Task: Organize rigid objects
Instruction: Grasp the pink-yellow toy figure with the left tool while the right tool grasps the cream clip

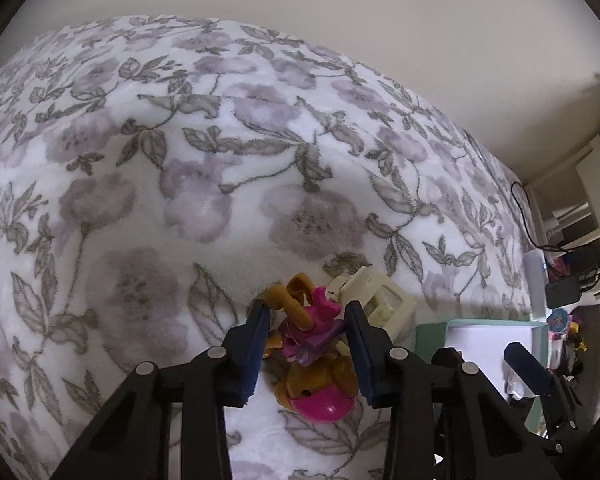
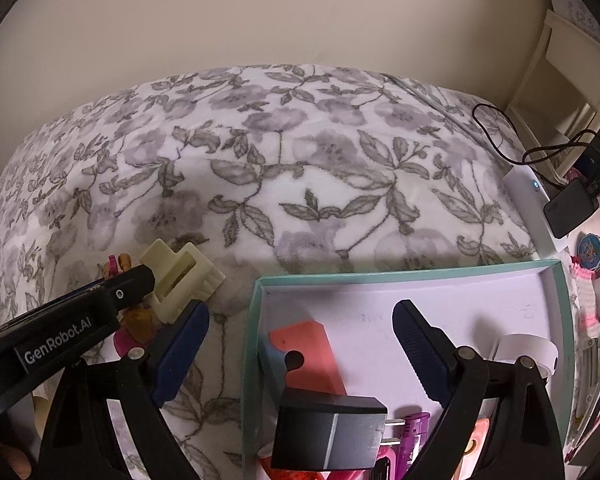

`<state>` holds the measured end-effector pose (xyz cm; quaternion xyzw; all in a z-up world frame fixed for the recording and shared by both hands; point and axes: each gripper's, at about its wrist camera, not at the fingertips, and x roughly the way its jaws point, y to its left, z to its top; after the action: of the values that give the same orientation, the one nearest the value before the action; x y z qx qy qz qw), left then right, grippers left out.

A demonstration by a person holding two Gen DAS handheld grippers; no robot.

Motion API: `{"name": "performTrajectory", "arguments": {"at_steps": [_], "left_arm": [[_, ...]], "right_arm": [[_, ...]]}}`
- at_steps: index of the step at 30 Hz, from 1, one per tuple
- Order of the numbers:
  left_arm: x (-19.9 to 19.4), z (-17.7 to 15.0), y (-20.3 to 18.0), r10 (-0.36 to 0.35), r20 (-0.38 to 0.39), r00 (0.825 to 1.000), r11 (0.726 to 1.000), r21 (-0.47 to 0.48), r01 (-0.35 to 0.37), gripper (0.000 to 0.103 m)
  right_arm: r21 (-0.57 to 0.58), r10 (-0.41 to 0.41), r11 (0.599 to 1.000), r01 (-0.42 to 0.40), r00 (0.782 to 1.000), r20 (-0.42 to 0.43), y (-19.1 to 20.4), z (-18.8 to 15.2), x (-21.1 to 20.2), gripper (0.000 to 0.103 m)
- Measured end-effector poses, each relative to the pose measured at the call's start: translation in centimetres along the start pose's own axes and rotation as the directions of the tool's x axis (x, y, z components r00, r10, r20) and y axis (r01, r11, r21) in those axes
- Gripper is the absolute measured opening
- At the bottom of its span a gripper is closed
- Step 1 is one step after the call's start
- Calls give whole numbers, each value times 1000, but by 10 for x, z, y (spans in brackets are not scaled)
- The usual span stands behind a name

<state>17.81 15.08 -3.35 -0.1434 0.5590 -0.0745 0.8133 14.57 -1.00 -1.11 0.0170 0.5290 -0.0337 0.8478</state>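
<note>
One toy figure (image 1: 314, 356), one cream clip (image 1: 374, 300).

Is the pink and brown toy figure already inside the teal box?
No, the toy figure lies on the floral blanket between the open left claw.

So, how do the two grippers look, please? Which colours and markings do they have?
Both grippers, left and right, have black plastic frames with silver round rivets and dark blue ribbed finger pads. The left one carries white "GenRobot.AI" lettering on its side, seen from the right wrist camera.
</note>
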Motion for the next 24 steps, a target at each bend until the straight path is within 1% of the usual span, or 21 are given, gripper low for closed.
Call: {"name": "performTrajectory", "arguments": {"at_steps": [3, 8, 12, 15, 18, 20, 24], "left_arm": [[-6, 2, 6, -3, 14, 1000, 1000, -10, 3, 41], [-13, 8, 29, 33, 24, 999, 997, -64, -31, 41], [-19, 10, 52, 74, 29, 997, 992, -108, -70, 41], [-25, 12, 64, 87, 38, 995, 988, -130, -82, 41], [-29, 13, 70, 91, 45, 995, 986, -142, -83, 41], [-30, 13, 72, 88, 46, 995, 986, -146, -80, 41], [-30, 12, 76, 81, 37, 996, 984, -159, -74, 41]], "right_arm": [[-10, 3, 1000, -3, 1000, 7, 5, 4, -1, 93], [-53, 44, 998, -44, 999, 5, 25, 12, 1, 93], [-95, 46, 994, -47, 999, -6, 46, 14, 7, 93], [-114, 61, 991, -63, 998, -24, 60, 16, 15, 93], [-122, 52, 991, -56, 998, -33, 69, 17, 22, 93], [-138, 34, 990, -37, 999, -29, 75, 18, 25, 93], [-153, 30, 988, -35, 999, -37, 83, 20, 29, 87]]}}
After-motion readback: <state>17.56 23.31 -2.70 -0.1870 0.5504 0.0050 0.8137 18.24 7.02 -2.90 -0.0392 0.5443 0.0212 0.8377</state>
